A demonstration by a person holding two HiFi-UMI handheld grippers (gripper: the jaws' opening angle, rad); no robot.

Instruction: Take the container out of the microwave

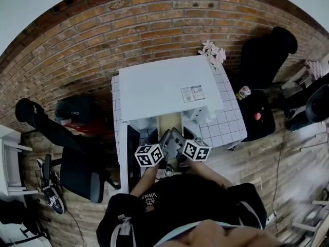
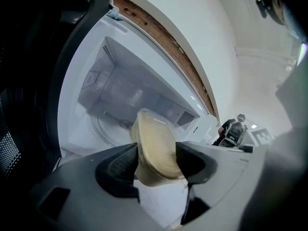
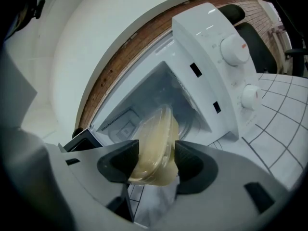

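Observation:
A clear lidded container (image 2: 153, 146) with pale beige contents is held on edge in front of the open white microwave (image 1: 164, 86). My left gripper (image 2: 156, 161) is shut on one end of it. My right gripper (image 3: 157, 159) is shut on the other end of the container (image 3: 156, 146). The lit cavity (image 2: 118, 93) with its glass turntable (image 2: 103, 126) lies just behind the container. In the head view both grippers, left (image 1: 163, 145) and right (image 1: 180, 142), meet close together at the microwave's front, with the tan container (image 1: 169, 123) just ahead of them.
The dark microwave door (image 2: 29, 81) stands swung open on the left. Two knobs (image 3: 236, 49) sit on the panel at the right. The microwave rests on a white tiled table (image 1: 229, 125) against a brick wall. Flowers (image 1: 213, 52) stand at its back corner; office chairs (image 1: 77, 163) flank it.

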